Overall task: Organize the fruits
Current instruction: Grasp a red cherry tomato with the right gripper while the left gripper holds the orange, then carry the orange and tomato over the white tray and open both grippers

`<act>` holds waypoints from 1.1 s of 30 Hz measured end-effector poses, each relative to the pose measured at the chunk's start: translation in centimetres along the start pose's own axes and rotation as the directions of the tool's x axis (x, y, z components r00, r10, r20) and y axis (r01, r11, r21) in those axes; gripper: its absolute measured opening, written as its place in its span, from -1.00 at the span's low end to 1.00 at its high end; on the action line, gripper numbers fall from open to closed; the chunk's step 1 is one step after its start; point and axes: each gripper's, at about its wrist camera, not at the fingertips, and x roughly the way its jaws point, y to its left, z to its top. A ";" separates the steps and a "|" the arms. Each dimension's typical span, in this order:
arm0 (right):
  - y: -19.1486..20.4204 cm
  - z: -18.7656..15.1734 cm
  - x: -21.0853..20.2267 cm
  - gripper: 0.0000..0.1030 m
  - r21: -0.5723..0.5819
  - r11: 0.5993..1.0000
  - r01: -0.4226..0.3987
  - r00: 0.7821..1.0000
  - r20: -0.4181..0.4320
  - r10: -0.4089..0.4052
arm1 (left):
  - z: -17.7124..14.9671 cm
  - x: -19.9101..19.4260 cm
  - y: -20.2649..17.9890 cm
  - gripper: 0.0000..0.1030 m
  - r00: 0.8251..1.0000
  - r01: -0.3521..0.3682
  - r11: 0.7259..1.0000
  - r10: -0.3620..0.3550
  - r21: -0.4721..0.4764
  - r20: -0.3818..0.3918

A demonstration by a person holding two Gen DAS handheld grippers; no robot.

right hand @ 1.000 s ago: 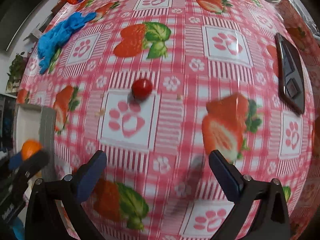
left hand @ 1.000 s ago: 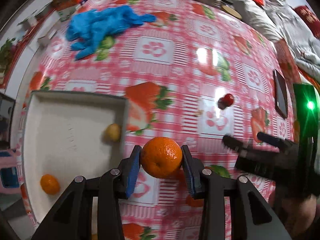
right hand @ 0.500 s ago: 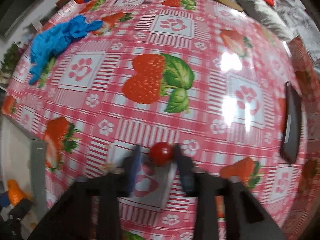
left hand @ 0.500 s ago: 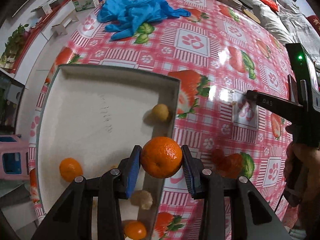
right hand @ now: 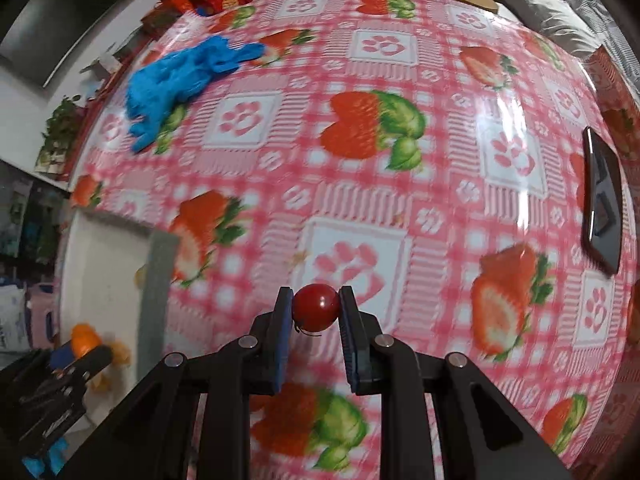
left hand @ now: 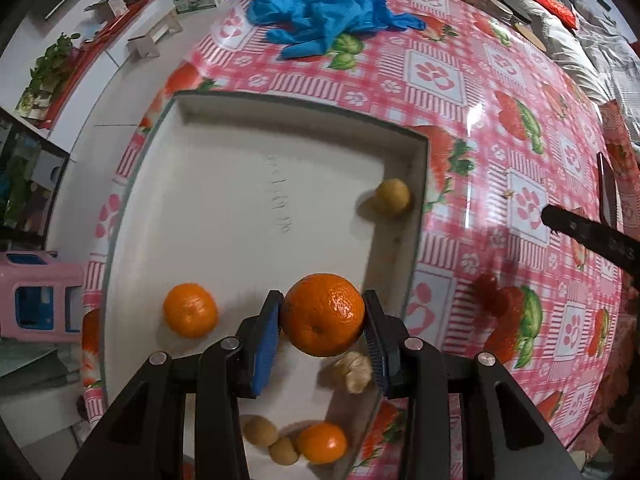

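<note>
My left gripper point(left hand: 322, 320) is shut on an orange point(left hand: 322, 314) and holds it above the near right part of the white tray point(left hand: 248, 208). In the tray lie another orange point(left hand: 190, 310), a third orange point(left hand: 322, 442), a small yellowish fruit point(left hand: 392, 197), two brown round fruits point(left hand: 261, 431) and a pale lumpy piece point(left hand: 354, 372). My right gripper point(right hand: 315, 312) is shut on a small red tomato point(right hand: 315, 307) above the tablecloth, right of the tray point(right hand: 108, 264). The left gripper with its orange point(right hand: 83, 340) shows at the lower left of the right wrist view.
A blue glove point(left hand: 324, 16) lies on the strawberry tablecloth point(left hand: 500, 128) beyond the tray; it also shows in the right wrist view point(right hand: 180, 80). A dark phone point(right hand: 602, 204) lies at the right table edge. Boxes and jars stand along the far edge. A pink stool point(left hand: 40, 296) stands left of the table.
My left gripper carried the orange leftward from over the tablecloth to over the tray. My right gripper closed on the tomato and lifted it.
</note>
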 end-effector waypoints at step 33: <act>12.0 -7.7 -0.1 -0.53 -0.181 0.970 -0.162 0.984 -0.108 0.144 | -3.9 0.4 5.7 -0.20 0.998 -0.048 0.999 0.048 -0.019 -0.033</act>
